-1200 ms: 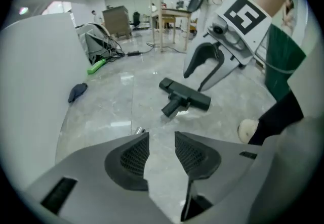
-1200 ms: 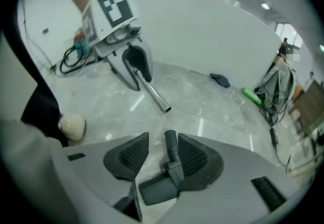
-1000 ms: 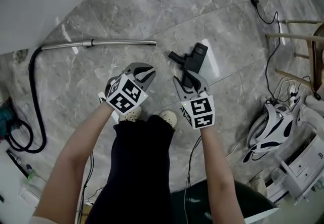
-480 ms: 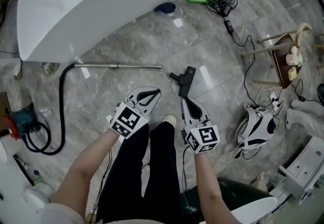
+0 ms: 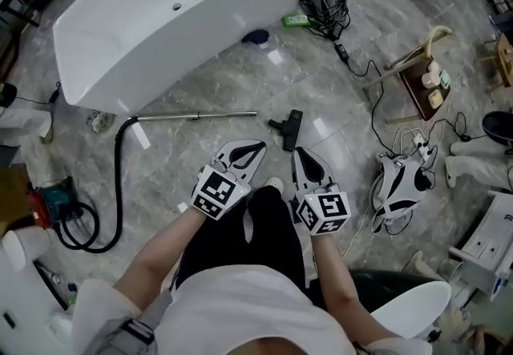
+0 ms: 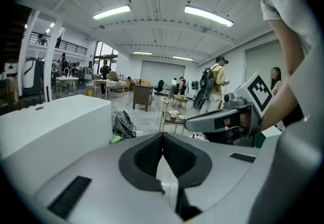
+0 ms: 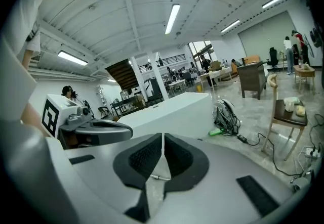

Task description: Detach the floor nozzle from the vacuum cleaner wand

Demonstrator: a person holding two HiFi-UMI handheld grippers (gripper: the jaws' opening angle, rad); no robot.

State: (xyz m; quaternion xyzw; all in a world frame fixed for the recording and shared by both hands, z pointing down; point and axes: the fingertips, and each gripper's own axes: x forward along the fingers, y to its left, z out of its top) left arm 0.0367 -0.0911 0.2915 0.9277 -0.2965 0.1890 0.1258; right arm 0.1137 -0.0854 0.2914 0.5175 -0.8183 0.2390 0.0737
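Upper left: white tub (image 5: 184, 17) edged the marble floor (image 5: 200, 81) | wand (image 5: 196, 114) centre-left, floor nozzle (image 5: 290, 127) detached, near it, just above both tongs | left gripper (image 5: 256, 147) shut, empty | right gripper (image 5: 299, 154) just closed, empty | cables (image 5: 377, 65) right | nozzle in head view only; gripper views showed the hall.

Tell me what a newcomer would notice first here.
The big white tub across the top left dominates. Below it lies the metal wand, with the black floor nozzle apart, just off its right end. Nearest the camera, the left gripper and right gripper are shut and empty.
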